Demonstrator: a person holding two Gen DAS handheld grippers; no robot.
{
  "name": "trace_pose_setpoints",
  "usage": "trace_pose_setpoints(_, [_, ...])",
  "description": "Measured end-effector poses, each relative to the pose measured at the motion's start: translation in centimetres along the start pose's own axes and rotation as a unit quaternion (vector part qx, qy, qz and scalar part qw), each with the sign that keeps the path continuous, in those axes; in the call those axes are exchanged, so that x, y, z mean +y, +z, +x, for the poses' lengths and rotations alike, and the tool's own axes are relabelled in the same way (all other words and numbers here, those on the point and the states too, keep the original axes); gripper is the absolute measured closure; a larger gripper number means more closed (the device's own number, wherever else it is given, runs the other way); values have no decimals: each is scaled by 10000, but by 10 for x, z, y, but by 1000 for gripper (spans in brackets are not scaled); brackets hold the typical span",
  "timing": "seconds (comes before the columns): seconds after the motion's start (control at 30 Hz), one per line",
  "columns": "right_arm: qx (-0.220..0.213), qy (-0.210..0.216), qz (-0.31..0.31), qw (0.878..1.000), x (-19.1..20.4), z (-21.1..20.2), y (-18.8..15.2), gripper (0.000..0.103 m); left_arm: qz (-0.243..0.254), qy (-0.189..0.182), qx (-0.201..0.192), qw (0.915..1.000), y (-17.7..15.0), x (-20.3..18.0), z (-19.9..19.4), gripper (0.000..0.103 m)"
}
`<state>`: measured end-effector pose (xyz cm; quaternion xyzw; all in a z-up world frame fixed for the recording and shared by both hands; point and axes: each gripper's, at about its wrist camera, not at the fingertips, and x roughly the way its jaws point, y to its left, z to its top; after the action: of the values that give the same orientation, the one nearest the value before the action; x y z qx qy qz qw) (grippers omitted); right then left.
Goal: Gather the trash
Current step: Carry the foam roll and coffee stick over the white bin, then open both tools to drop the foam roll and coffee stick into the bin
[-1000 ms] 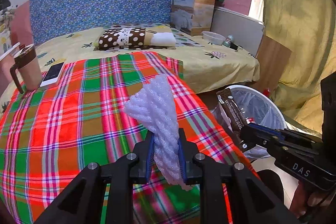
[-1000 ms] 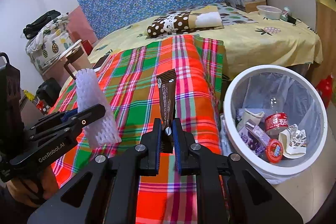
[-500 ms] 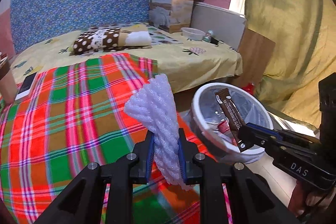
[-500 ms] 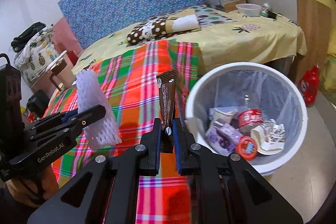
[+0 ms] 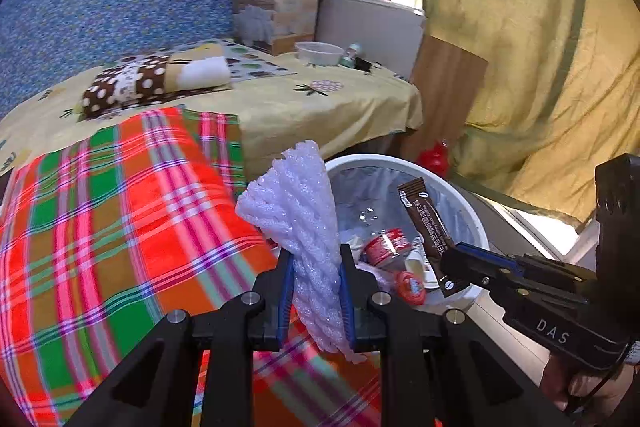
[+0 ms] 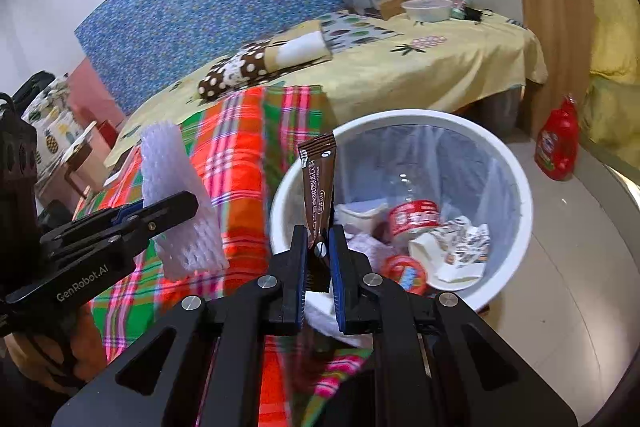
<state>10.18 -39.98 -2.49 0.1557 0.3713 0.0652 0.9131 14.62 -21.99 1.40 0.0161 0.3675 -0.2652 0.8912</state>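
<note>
risk: the foam fruit net (image 5: pixel 304 227) is judged likely to miss the trash bin (image 6: pixel 516 171) if released now, as it is held over the plaid blanket (image 5: pixel 120 219) just beside the rim, not over the opening.
risk 2: the coffee sachet (image 6: pixel 318 183) is light and thin; it could catch on the rim or liner, or be dropped on the near side, if let go before it is carried fully over the opening.
risk 3: the two tools are held close together, so a clash near the bin is possible.
left gripper (image 5: pixel 316 291): jaws nearly closed, foam net pinched at its lower part, the rest standing up loose above the jaws.
right gripper (image 6: pixel 319 263): jaws narrowly closed on the bottom end of the sachet, held upright at the bin's near edge.
bin: on the floor against the bed (image 5: pixel 340 107), already holding a red-labelled bottle (image 6: pixel 414 219) and crumpled wrappers.
step: both pieces carried, release not yet made.
</note>
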Motion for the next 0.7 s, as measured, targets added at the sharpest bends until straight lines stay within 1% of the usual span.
trace_pose_setpoints(0.27, [-8, -159, 125, 9998, -18, 3, 2, 90, 170, -207, 171, 9995, 11, -21, 34, 82])
trace_pose_setpoints(0.47, [-2, -283, 188, 9994, -29, 5, 4, 90, 207, -366, 326, 9986, 16, -27, 57, 82])
trace_pose_setpoints(0.7, [28, -362, 262, 9990, -40, 9, 5, 90, 270, -444, 483, 9975, 18, -34, 76, 82])
